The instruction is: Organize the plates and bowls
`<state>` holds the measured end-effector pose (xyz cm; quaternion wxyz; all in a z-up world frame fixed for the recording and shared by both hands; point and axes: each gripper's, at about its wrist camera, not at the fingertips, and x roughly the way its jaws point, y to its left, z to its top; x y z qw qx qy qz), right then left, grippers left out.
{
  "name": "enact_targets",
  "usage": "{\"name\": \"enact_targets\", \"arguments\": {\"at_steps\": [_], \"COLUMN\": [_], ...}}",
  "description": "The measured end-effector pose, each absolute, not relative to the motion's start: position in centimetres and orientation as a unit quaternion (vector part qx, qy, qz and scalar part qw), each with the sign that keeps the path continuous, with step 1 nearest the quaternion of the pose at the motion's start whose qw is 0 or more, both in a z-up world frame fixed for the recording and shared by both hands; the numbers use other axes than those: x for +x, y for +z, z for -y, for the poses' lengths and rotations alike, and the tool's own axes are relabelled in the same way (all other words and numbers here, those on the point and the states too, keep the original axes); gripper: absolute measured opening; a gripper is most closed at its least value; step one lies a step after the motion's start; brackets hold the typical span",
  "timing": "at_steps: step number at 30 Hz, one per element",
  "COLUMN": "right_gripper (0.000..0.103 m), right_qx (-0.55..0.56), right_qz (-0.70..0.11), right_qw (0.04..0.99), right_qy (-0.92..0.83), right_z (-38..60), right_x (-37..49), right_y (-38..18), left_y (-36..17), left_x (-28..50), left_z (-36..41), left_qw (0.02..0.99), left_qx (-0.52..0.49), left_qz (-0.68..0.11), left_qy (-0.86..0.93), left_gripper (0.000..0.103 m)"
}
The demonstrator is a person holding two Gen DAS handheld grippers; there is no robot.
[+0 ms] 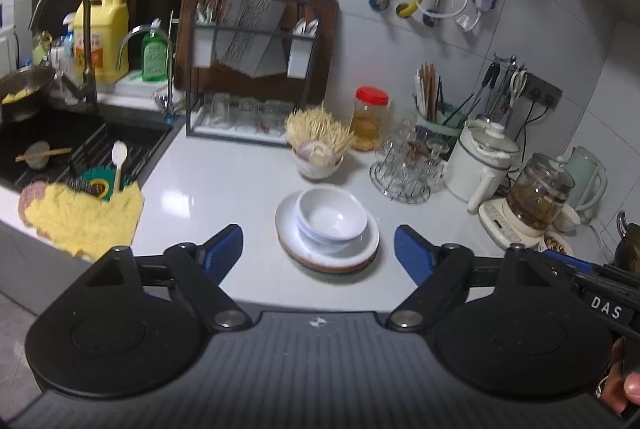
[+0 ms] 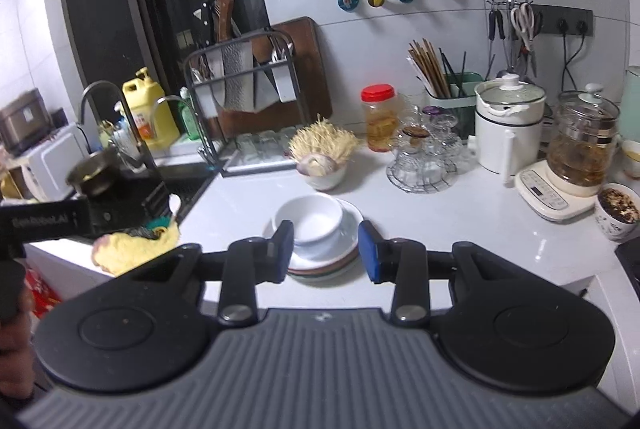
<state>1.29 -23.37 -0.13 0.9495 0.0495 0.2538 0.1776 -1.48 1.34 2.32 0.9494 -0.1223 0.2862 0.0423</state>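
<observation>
Bowls (image 1: pixel 331 219), nested on stacked plates (image 1: pixel 362 251) on the desk (image 1: pixel 208 189), sit just ahead of the empty, released left gripper (image 1: pixel 318 249) and right gripper (image 2: pixel 326 249); glazed, rigid, breakable, likely slippery: grasp at the rim

Bowls (image 1: pixel 331 217) sit on stacked plates (image 1: pixel 370 243), sink (image 1: pixel 60 149) to their left.

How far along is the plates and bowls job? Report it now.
Done: white bowls sit nested on the stacked plates on the counter. In hand: nothing; the left tongs and right tongs are both open and empty, short of the stack. Left: no other loose plates are visible.
</observation>
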Motion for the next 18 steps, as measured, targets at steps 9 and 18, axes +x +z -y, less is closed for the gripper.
{"name": "enact_targets", "arguments": {"at_steps": [9, 18], "right_gripper": [0.057, 0.057], "right_qx": [0.055, 0.054], "right_qz": [-0.278, -0.287], "right_qw": [0.943, 0.941], "right_qy": [0.176, 0.169], "right_z": [23.4, 23.1], "right_x": [0.0, -0.6], "right_y": [-1.7, -2.3], "left_y": [-0.5, -1.3], "left_x": [-2.0, -2.2], "left_z": [-0.9, -0.7], "left_qw": [0.938, 0.935], "left_qx": [-0.094, -0.077], "left_qz": [-0.329, -0.341], "left_qy": [0.056, 0.055], "left_gripper": [0.096, 0.098]}}
